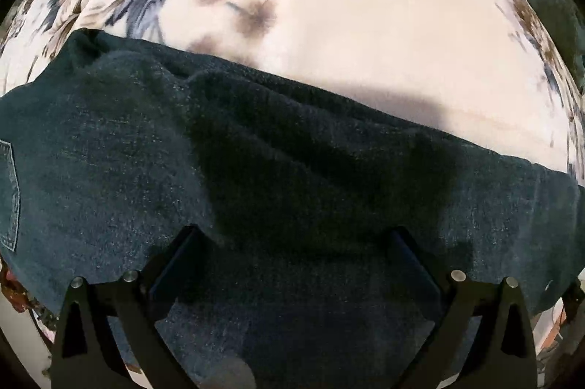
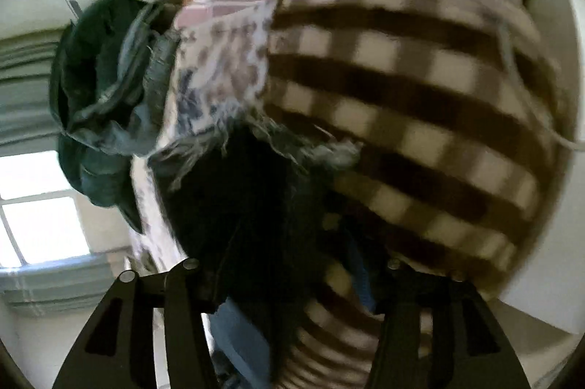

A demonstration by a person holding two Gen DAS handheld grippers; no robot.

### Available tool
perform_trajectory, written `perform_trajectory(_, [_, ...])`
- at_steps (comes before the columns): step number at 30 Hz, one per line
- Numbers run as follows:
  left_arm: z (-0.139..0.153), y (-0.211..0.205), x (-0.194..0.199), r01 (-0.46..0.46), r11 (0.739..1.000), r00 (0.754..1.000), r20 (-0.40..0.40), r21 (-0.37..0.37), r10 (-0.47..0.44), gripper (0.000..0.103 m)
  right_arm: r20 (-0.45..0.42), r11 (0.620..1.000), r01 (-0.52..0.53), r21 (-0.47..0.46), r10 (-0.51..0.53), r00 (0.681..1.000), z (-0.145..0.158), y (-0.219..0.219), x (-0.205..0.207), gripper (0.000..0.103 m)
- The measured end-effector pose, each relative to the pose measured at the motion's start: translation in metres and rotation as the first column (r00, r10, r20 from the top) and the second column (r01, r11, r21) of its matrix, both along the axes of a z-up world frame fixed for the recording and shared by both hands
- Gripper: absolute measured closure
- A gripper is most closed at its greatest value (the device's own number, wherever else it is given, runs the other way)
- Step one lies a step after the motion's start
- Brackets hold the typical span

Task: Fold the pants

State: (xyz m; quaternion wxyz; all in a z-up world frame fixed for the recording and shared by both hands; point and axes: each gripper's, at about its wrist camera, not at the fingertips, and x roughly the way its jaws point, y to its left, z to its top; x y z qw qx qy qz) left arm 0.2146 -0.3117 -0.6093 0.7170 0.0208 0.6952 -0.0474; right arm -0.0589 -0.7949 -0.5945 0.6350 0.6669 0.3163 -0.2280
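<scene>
we see the dark denim pants (image 1: pixel 256 169) lying in a thick band across a cream blanket (image 1: pixel 347 52) printed with blue and brown flowers, a stitched back pocket (image 1: pixel 9 195) at the left edge. our left claw (image 1: pixel 296 235) points down at the coarse cloth, its jaws spread wide and gripping nothing. in the blurred right wrist view our right claw (image 2: pixel 289 264) is spread too, the frayed hem (image 2: pixel 256 136) of a pant leg lying loose between its jaws over a brown-and-cream checked blanket (image 2: pixel 420 104). no readable label shows.
</scene>
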Motion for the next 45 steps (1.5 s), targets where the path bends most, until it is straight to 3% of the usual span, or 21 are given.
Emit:
perform_trajectory(4, [0.002, 0.009, -0.005, 0.003, 1.000, 1.000, 0.004, -0.004, -0.003, 0.000, 0.068, 0.992, 0.117, 0.045, -0.120, 0.990, 0.004, 0.004, -0.016, 0.043])
perform_trajectory(7, [0.004, 0.016, -0.008, 0.002, 1.000, 1.000, -0.005, -0.007, -0.002, 0.000, 0.089, 0.988, 0.152, 0.023, -0.153, 0.984, 0.017, 0.010, -0.036, 0.026])
perform_trajectory(9, [0.005, 0.024, -0.006, 0.002, 1.000, 1.000, -0.015, -0.011, -0.002, 0.000, 0.102, 0.991, 0.135, 0.006, -0.135, 0.986, 0.021, 0.011, -0.035, 0.017])
perform_trajectory(13, [0.001, 0.030, 0.011, 0.004, 1.000, 1.000, -0.025, -0.010, -0.004, 0.000, 0.096, 0.998, 0.054, 0.009, -0.055, 0.994, 0.011, 0.013, -0.014, 0.016])
perform_trajectory(16, [0.001, 0.026, 0.013, 0.004, 1.000, 1.000, -0.026, -0.011, -0.004, 0.000, 0.051, 0.999, -0.032, -0.042, 0.034, 0.998, 0.006, 0.015, 0.010, 0.015])
perform_trajectory(18, [0.000, 0.026, 0.013, 0.004, 1.000, 1.000, -0.022, -0.009, -0.004, 0.000, 0.029, 0.996, -0.025, -0.082, 0.027, 0.999, 0.004, 0.014, 0.022, 0.015])
perform_trajectory(19, [0.000, 0.024, 0.012, 0.002, 1.000, 1.000, -0.020, -0.007, -0.002, 0.000, 0.044, 0.995, 0.006, -0.095, -0.002, 0.999, 0.005, 0.013, 0.026, 0.016])
perform_trajectory(20, [0.000, 0.023, 0.012, 0.002, 1.000, 1.000, -0.016, -0.005, -0.002, 0.000, 0.058, 0.995, 0.021, -0.098, -0.016, 0.998, 0.005, 0.012, 0.028, 0.030])
perform_trajectory(21, [-0.001, 0.022, 0.012, -0.001, 1.000, 1.000, -0.012, -0.004, 0.001, 0.000, 0.069, 0.995, 0.030, -0.090, -0.024, 0.997, 0.002, 0.012, 0.033, 0.066])
perform_trajectory(22, [-0.002, 0.020, 0.010, -0.004, 1.000, 1.000, -0.006, -0.003, 0.004, 0.000, 0.041, 0.996, 0.021, -0.083, -0.018, 0.999, -0.002, 0.011, 0.039, 0.084])
perform_trajectory(23, [-0.001, 0.019, 0.009, -0.007, 1.000, 1.000, -0.001, -0.003, 0.007, 0.000, 0.025, 0.995, 0.023, -0.097, -0.020, 0.999, -0.003, 0.011, 0.041, 0.092])
perform_trajectory(26, [0.001, 0.016, 0.007, -0.005, 1.000, 1.000, -0.007, -0.010, 0.005, 0.000, -0.007, 0.991, 0.037, -0.130, -0.038, 0.999, 0.005, 0.010, 0.043, 0.094])
perform_trajectory(32, [0.020, 0.019, 0.003, 0.055, 0.997, 0.998, -0.002, -0.053, -0.055, 0.000, 0.019, 0.968, 0.000, -0.251, 0.005, 1.000, 0.074, 0.027, 0.056, 0.095])
perform_trajectory(35, [0.040, 0.032, 0.001, 0.042, 0.996, 0.999, 0.020, -0.083, -0.041, 0.000, 0.008, 0.934, -0.088, -0.347, 0.097, 0.995, 0.122, 0.055, 0.077, 0.095])
perform_trajectory(39, [0.074, 0.055, 0.001, 0.049, 0.995, 0.996, 0.085, -0.084, -0.042, 0.000, -0.010, 0.836, -0.203, -0.511, 0.230, 0.973, 0.192, 0.114, 0.106, 0.095])
perform_trajectory(41, [0.088, 0.071, 0.002, 0.067, 0.996, 0.991, 0.118, -0.066, -0.059, 0.000, -0.023, 0.795, -0.241, -0.556, 0.276, 0.961, 0.212, 0.146, 0.118, 0.095])
perform_trajectory(45, [0.112, 0.116, 0.004, 0.101, 0.995, 0.971, 0.220, 0.001, -0.099, 0.000, -0.036, 0.763, -0.303, -0.570, 0.346, 0.938, 0.228, 0.217, 0.140, 0.095])
